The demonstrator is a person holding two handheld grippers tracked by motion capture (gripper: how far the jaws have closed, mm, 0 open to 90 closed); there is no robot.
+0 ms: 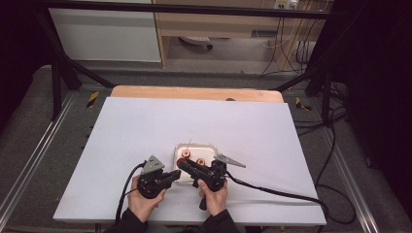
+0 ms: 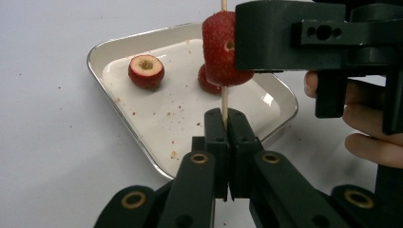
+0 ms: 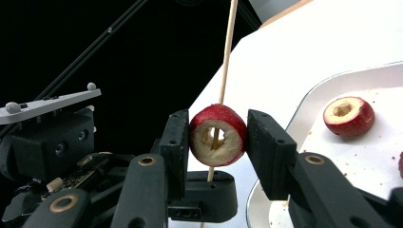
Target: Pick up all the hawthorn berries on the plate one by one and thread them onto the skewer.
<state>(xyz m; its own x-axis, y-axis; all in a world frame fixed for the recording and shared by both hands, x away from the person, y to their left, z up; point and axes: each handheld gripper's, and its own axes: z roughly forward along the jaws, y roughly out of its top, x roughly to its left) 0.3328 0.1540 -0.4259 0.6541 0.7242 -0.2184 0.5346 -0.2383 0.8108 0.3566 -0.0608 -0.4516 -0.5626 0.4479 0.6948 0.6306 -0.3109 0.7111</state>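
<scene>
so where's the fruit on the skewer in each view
High view: the skewered fruit is small, above the tray's left edge.
Left gripper view: top centre, against the right gripper's jaw.
Right gripper view: centre, clamped between the jaws.
Shared landmark: the white tray.

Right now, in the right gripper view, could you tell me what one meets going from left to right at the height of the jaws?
Left gripper → held cored red fruit on the wooden skewer → rim of the white tray → loose cored fruit lying in the tray.
</scene>
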